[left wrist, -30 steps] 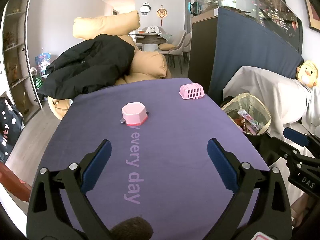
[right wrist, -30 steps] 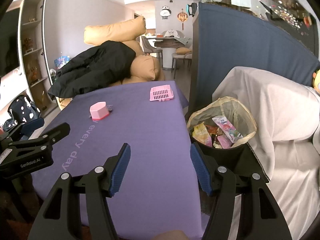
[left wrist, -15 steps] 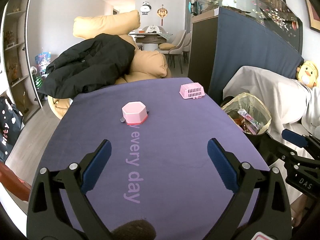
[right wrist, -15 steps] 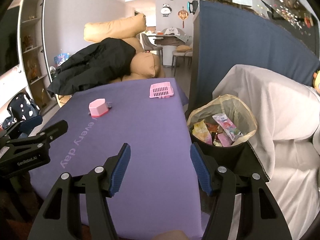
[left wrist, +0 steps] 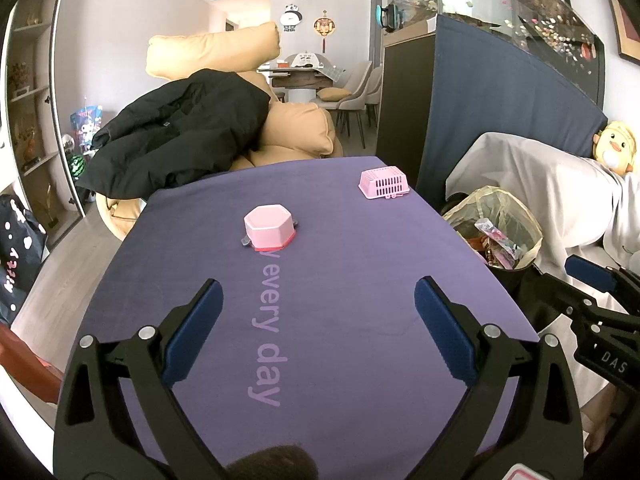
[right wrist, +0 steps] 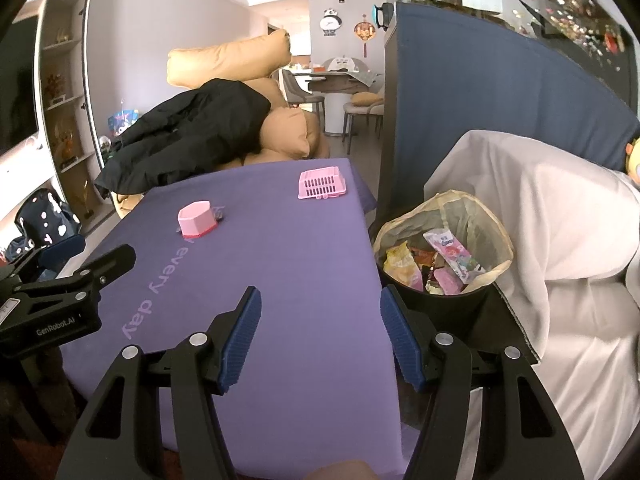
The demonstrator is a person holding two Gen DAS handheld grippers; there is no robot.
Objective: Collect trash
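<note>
A lived-in home — a living room opening onto a dining corner. Tan sofa cushions [left wrist: 296, 132] carry a black coat [left wrist: 180, 140], a fish tank [left wrist: 492, 4] tops a dark cabinet, a panda clock [right wrist: 331, 21] hangs above the dining table [left wrist: 300, 76], and display shelves [left wrist: 28, 92] line one wall — plus a plush duck [left wrist: 614, 146].

Tabletop [left wrist: 360, 280]: matt purple cloth. Hexagonal box [left wrist: 269, 227] and slotted basket [left wrist: 383, 182]: smooth pink plastic. Bin [right wrist: 444, 300]: black plastic, lined with thin translucent film; glossy wrappers [right wrist: 448, 254] inside. Each claw: matt black plastic frame, ribbed blue pads [right wrist: 242, 330]. Sofa cover [right wrist: 540, 220]: white cloth.
</note>
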